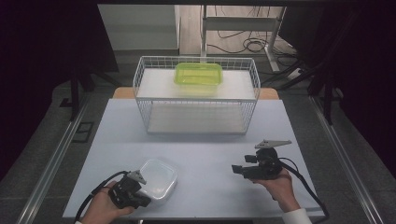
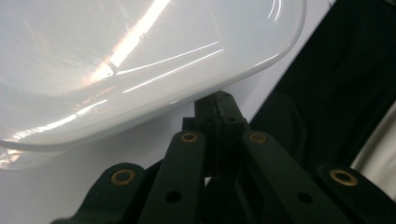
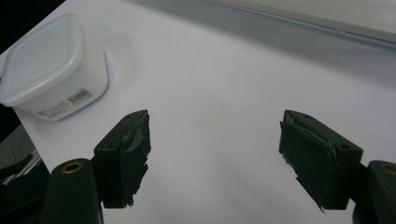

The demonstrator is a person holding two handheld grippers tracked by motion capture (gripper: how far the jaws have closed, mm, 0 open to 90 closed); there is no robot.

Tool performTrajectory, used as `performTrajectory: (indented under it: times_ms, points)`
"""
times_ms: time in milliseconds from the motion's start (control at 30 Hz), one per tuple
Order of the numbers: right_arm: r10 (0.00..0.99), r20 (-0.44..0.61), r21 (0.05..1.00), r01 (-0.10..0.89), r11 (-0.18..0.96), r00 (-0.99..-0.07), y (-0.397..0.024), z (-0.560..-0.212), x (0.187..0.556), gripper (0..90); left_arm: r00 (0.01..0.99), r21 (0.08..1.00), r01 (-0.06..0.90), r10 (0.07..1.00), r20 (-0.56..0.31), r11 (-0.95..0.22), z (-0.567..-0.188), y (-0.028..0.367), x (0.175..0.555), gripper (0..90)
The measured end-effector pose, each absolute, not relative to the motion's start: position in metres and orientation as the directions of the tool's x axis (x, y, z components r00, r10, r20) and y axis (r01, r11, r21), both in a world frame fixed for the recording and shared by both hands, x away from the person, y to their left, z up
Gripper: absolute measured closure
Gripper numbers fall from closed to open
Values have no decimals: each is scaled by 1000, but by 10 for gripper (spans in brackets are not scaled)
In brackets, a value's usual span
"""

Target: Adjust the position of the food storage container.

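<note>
The left hand-held gripper (image 2: 219,109) has its jaws pressed together, tips meeting right at the rim of the translucent white plastic food container with a lid (image 2: 140,65) — whether a thin edge of the lid is pinched between them cannot be told. In the high view this left hand-held gripper (image 1: 140,179) sits at the near left of the pale grey surface (image 1: 201,140), touching the container's (image 1: 159,179) near left side, with the person's left hand (image 1: 105,205) wrapped round its body.

The right hand-held gripper (image 3: 215,158) stands wide open with nothing between its jaws — bare surface (image 3: 224,79) lies beneath them, and the white container (image 3: 51,70) rests well apart toward the upper left of that view, a barcode label on its side. In the high view the right hand-held gripper (image 1: 238,170) is held by the person's right hand (image 1: 280,184) at the near right, pointing left toward the container.

Farther back on the surface stands a white wire basket rack (image 1: 196,95), with a translucent lime-green plastic box (image 1: 198,77) on its upper level.
</note>
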State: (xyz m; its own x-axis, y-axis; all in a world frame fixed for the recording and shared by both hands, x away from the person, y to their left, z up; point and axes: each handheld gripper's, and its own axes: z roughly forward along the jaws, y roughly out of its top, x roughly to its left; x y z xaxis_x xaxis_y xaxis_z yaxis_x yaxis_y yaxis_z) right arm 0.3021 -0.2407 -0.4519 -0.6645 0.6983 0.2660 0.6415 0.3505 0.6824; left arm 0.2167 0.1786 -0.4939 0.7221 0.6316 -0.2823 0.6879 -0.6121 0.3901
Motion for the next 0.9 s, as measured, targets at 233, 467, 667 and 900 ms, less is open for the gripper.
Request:
performTrajectory:
  times_ms: [233,467,667,900]
  points:
    - [696,276,679,647,347,-663,-240,-453,303,250,716,415,692,636,-287,-591,-490,162,237,899]
    - [696,279,678,649,345,-662,-241,-453,304,253,691,423,714,659,-297,-558,-492,149,253,899]
    - [698,281,677,651,342,-659,-242,-454,304,255,671,425,731,672,-312,-533,-492,151,252,899]
    - [698,286,682,651,333,-656,-242,-454,303,258,611,482,763,723,-321,-431,-461,195,236,897]
